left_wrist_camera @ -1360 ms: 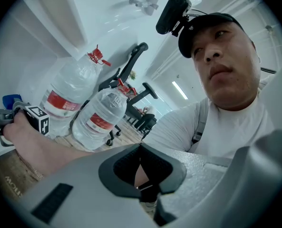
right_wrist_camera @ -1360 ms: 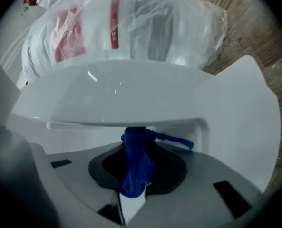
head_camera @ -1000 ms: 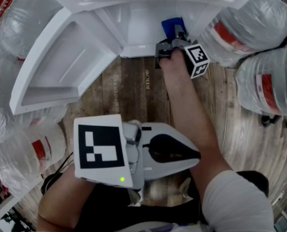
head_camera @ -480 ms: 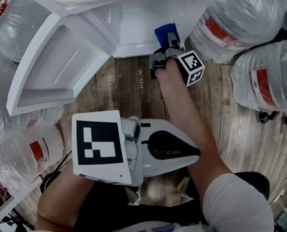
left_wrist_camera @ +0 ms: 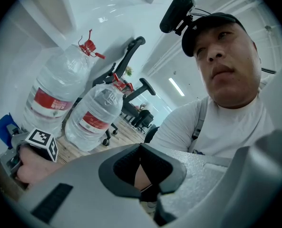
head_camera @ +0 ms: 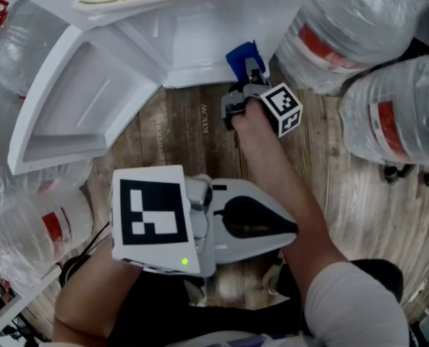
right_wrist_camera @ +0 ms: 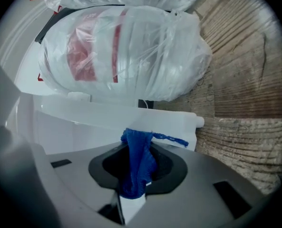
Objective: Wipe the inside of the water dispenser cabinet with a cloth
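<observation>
The right gripper (head_camera: 247, 78) is clenched on the blue cloth (head_camera: 240, 55), which sticks out past its jaws at the front edge of the open cabinet (head_camera: 192, 45). The left gripper (head_camera: 290, 230) hangs well back from the cloth, jaws closed on nothing.

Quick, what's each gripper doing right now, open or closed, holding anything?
Left gripper: closed, nothing between the jaws.
Right gripper: closed on the blue cloth.
</observation>
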`<state>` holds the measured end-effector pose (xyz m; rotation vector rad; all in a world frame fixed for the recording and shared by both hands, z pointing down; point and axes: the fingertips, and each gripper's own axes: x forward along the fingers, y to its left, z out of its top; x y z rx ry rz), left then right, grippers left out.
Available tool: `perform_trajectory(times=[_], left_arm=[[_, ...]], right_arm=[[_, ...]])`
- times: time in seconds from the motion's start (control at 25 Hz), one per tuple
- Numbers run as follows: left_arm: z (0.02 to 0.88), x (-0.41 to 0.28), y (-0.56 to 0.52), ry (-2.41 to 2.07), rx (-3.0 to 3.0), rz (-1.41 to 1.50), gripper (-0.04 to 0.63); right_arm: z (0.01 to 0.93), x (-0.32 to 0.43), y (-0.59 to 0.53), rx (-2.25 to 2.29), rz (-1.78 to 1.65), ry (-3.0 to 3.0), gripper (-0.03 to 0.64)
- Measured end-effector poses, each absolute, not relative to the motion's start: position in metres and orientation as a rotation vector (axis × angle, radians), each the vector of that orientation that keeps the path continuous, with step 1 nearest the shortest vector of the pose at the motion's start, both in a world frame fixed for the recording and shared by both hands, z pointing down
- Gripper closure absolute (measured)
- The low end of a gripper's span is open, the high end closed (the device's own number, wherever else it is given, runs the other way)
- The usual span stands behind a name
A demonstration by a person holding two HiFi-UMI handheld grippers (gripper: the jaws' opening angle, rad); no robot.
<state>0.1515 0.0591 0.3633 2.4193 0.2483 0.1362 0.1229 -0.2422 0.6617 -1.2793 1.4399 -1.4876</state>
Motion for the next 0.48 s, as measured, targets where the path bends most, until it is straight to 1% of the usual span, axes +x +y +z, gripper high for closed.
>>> perform_trajectory(times=[0.48], left_arm=[[0.36,0.144,0.057,0.243,2.428,0.127,0.592]], right_arm=[[0.668,0.139,-0.219,-1.426,-1.455,1.72,0.535]])
